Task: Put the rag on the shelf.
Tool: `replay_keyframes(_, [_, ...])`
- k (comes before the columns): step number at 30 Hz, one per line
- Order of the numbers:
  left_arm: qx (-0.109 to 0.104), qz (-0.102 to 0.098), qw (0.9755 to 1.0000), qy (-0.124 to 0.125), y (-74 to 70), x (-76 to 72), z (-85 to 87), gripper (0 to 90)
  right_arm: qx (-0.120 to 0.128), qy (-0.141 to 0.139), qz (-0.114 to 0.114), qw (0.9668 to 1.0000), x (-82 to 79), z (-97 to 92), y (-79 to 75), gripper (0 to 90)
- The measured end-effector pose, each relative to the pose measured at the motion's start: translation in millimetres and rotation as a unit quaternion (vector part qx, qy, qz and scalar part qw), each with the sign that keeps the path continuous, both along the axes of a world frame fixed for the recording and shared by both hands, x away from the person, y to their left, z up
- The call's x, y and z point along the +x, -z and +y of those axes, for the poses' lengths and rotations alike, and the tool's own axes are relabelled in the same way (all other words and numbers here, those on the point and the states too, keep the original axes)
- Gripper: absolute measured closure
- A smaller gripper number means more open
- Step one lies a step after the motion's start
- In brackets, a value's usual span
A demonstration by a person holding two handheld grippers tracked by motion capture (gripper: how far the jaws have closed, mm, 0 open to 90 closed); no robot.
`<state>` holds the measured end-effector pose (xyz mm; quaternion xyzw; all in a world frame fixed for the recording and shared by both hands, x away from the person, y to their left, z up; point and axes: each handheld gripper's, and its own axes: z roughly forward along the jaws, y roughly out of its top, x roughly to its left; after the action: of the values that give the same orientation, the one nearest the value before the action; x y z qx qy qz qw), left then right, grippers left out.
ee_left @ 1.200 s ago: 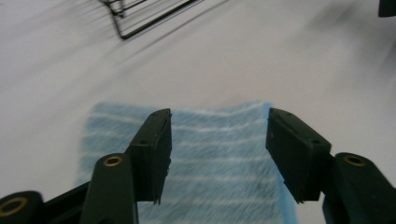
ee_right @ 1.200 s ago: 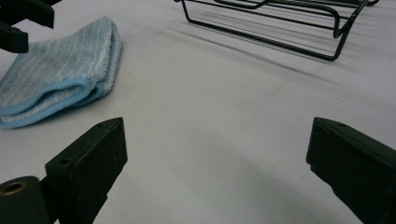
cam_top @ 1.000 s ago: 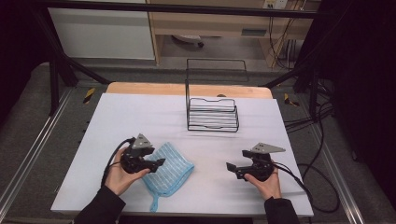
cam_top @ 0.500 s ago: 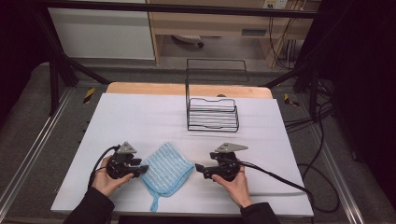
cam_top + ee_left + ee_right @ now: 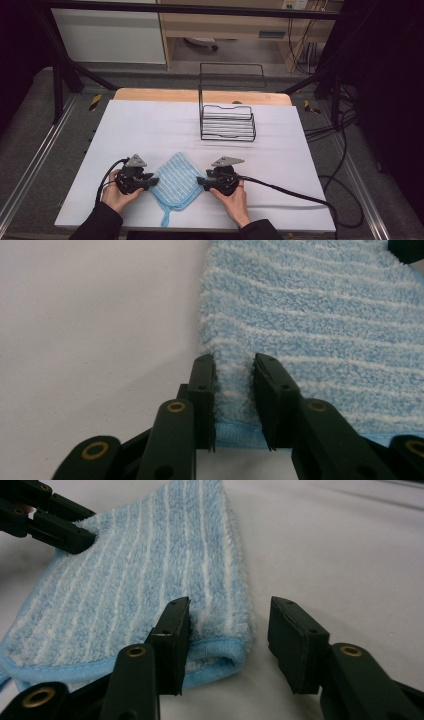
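A light-blue striped cloth (image 5: 176, 182) lies folded on the white table (image 5: 150, 125), near its front edge. My left gripper (image 5: 150, 181) is at the cloth's left corner. In the left gripper view its jaws (image 5: 234, 390) have just been closing, and the pads now pinch a ridge of the cloth (image 5: 320, 315). My right gripper (image 5: 201, 181) is at the right corner. Its jaws (image 5: 227, 635) have also been closing but still stand apart astride the folded edge of the cloth (image 5: 150, 570). One pad rests against the pile and the other is clear of it.
A black wire rack (image 5: 227, 125) stands on the table behind the cloth, toward the far right. Black cables trail from both grippers, the right one running across the table to the right edge (image 5: 300, 197). A wooden board edges the table's far side.
The right gripper has slid left to the cloth's right corner. The left gripper has shifted slightly left and down to the left corner. Both pairs of jaws have narrowed.
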<state>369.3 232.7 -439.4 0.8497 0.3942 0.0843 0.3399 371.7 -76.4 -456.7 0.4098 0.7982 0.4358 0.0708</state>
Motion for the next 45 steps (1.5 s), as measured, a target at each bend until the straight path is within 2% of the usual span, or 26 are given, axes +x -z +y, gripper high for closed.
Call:
replay_keyframes(5, [-0.002, -0.002, 1.0000, 0.001, 1.1, -0.2, 0.3, 70.8, 0.011, -0.001, 0.014, 0.9998, -1.2, 2.7, 3.8, 61.1])
replay_keyframes(9, [0.000, -0.001, 1.0000, 0.003, 0.7, 0.1, 0.2, 73.3, 0.016, 0.000, 0.020, 0.9997, -0.8, 3.4, 4.9, 63.7])
replay_keyframes(13, [-0.003, 0.008, 1.0000, 0.000, -0.4, 1.0, 0.8, 77.2, 0.021, 0.004, 0.029, 0.9994, 0.0, 4.0, 5.1, 67.7])
replay_keyframes(15, [-0.006, 0.011, 0.9999, -0.004, -0.5, 1.4, 1.0, 79.0, 0.030, 0.003, 0.040, 0.9987, 1.2, 4.2, 5.2, 75.5])
replay_keyframes(17, [-0.010, 0.016, 0.9998, -0.007, -1.0, 1.5, 2.1, 79.6, 0.033, 0.002, 0.041, 0.9986, 1.7, 4.3, 5.0, 77.2])
replay_keyframes(19, [-0.017, 0.020, 0.9996, -0.011, -1.7, 1.2, 3.0, 81.0, 0.038, -0.003, 0.049, 0.9981, 3.3, 2.1, 1.2, 80.7])
replay_keyframes(26, [-0.044, 0.033, 0.9984, -0.014, -5.1, -1.8, 2.0, 81.9, 0.041, -0.013, 0.045, 0.9981, 4.9, -6.1, -16.7, 81.5])
replay_keyframes(27, [-0.057, 0.040, 0.9975, -0.009, -5.4, -4.0, -2.5, 81.9, 0.035, -0.013, 0.041, 0.9985, 5.0, -10.3, -23.5, 81.6])
replay_keyframes(31, [-0.065, 0.039, 0.9971, -0.009, -7.0, -8.9, -14.1, 81.6, 0.019, -0.014, 0.034, 0.9992, 4.1, -21.6, -36.8, 81.5])
replay_keyframes(32, [-0.071, 0.037, 0.9968, -0.002, -7.0, -12.4, -23.9, 81.6, 0.017, -0.011, 0.036, 0.9992, 4.1, -25.9, -39.3, 81.5])
replay_keyframes(33, [-0.071, 0.037, 0.9968, -0.002, -7.0, -12.4, -23.9, 81.5, 0.017, -0.011, 0.036, 0.9992, 4.1, -25.9, -39.3, 81.5])
replay_keyframes(34, [-0.078, 0.035, 0.9963, 0.004, -6.6, -15.9, -34.6, 81.3, 0.012, -0.006, 0.035, 0.9993, 4.5, -35.6, -42.6, 81.5])
replay_keyframes(35, [-0.078, 0.035, 0.9963, 0.004, -6.6, -15.9, -34.6, 81.1, 0.012, -0.006, 0.035, 0.9993, 4.5, -35.6, -42.6, 81.5])
replay_keyframes(38, [-0.083, 0.027, 0.9962, 0.005, -5.4, -20.8, -53.8, 80.4, -0.009, 0.009, 0.033, 0.9994, 5.2, -50.5, -42.2, 81.3])
replay_keyframes(39, [-0.083, 0.027, 0.9962, 0.005, -5.4, -20.8, -53.8, 80.3, -0.016, 0.011, 0.031, 0.9993, 6.1, -53.2, -41.8, 81.3])
replay_keyframes(40, [-0.081, 0.023, 0.9965, 0.001, -3.6, -23.2, -62.9, 80.1, -0.020, 0.014, 0.028, 0.9993, 7.2, -55.1, -41.4, 81.3])
replay_keyframes(41, [-0.081, 0.023, 0.9965, 0.001, -3.6, -23.2, -62.9, 80.0, -0.026, 0.017, 0.028, 0.9991, 8.1, -56.2, -41.7, 81.3])
replay_keyframes(42, [-0.073, 0.016, 0.9972, -0.002, -1.9, -25.5, -70.9, 80.0, -0.033, 0.017, 0.024, 0.9990, 9.6, -57.3, -42.1, 81.3])
replay_keyframes(45, [-0.069, 0.009, 0.9975, -0.006, -1.0, -28.0, -77.1, 80.0, -0.040, 0.019, 0.021, 0.9988, 15.4, -58.8, -42.7, 81.3])
